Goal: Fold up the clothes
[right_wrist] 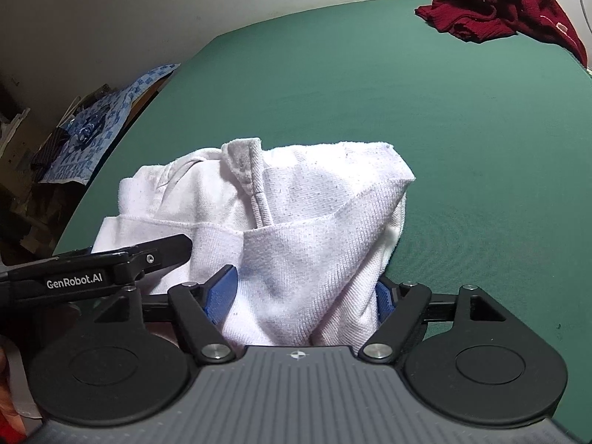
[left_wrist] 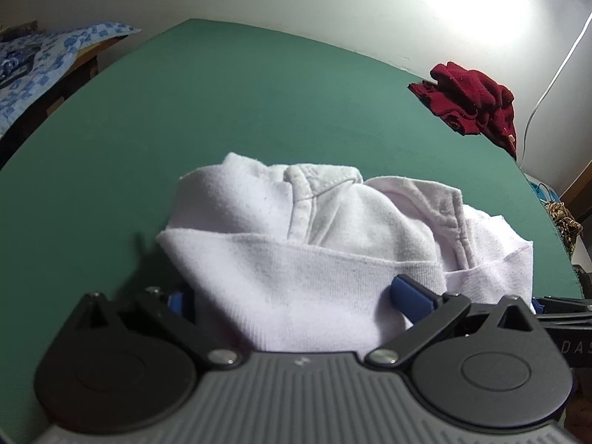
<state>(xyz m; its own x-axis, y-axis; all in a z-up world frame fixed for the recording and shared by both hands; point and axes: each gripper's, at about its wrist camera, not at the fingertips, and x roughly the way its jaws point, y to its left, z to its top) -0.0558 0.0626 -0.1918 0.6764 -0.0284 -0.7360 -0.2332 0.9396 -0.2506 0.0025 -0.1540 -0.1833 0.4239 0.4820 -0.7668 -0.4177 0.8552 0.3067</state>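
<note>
1. Left wrist view: the white garment (left_wrist: 307,244) lies bunched on the near part of the green bench (left_wrist: 240,111), its near hem running back between the fingers of the left gripper (left_wrist: 292,296).
   - The blue pads (left_wrist: 410,296) stand wide, one on each side of the cloth. I cannot tell whether they pinch it or just flank it.
   - Risk: if the pads are loose, a lift takes only the top layer, or nothing, and the fold slumps.
   - The collar and sleeve are rumpled on top, so any fold made over them probably traps a lump.

2. Right wrist view: the same garment (right_wrist: 288,222) fills the gap of the right gripper (right_wrist: 307,292), whose jaws are spread wide, with blue pads (right_wrist: 222,288) at either edge of the cloth and no clear pinch. I read it as released.
   - Risk: cloth sagging between spread fingers can catch on a pad when the gripper pulls back, dragging the pile out of shape.
   - The left gripper's finger (right_wrist: 155,255) lies just beside the garment on the left of this view, close to the right gripper. A sideways move by either could knock the two together.

3. Both views: the red garment (right_wrist: 510,3) sits well apart at the far corner, partly over the bench edge, where a bump may tip it off.
</note>
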